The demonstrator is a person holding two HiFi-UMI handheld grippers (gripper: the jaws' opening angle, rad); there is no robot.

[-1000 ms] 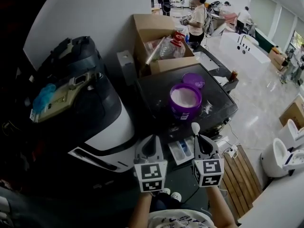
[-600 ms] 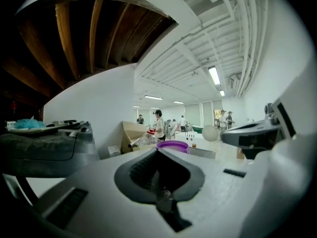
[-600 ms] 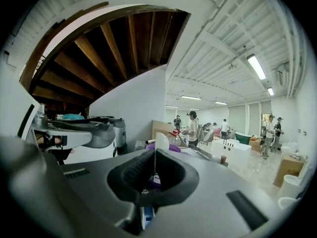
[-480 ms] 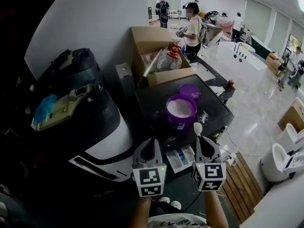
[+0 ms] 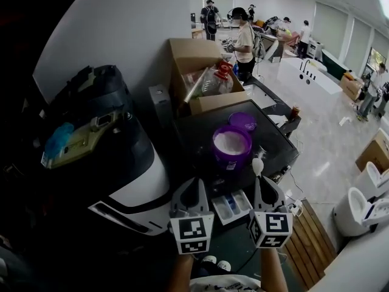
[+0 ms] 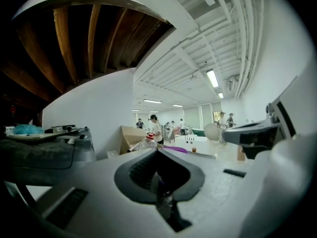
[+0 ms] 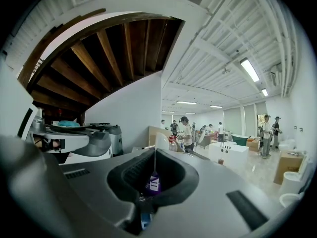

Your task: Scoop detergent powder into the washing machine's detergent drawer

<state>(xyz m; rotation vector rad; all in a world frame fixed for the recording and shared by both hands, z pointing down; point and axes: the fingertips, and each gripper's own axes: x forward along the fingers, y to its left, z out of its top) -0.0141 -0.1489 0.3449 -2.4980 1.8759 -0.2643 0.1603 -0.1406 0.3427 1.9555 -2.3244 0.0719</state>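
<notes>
Presently a white scoop [image 5: 258,165] is clamped in the right hand-held gripper [image 5: 263,185]; the left hand-held gripper [image 5: 194,187] is closed, empty.

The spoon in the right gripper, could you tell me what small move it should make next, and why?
Probably swing the spoon left and dip it into the open purple tub. The right gripper is shut on its handle, its bowl hangs just right of the tub, and the drawer already stands open.
</notes>
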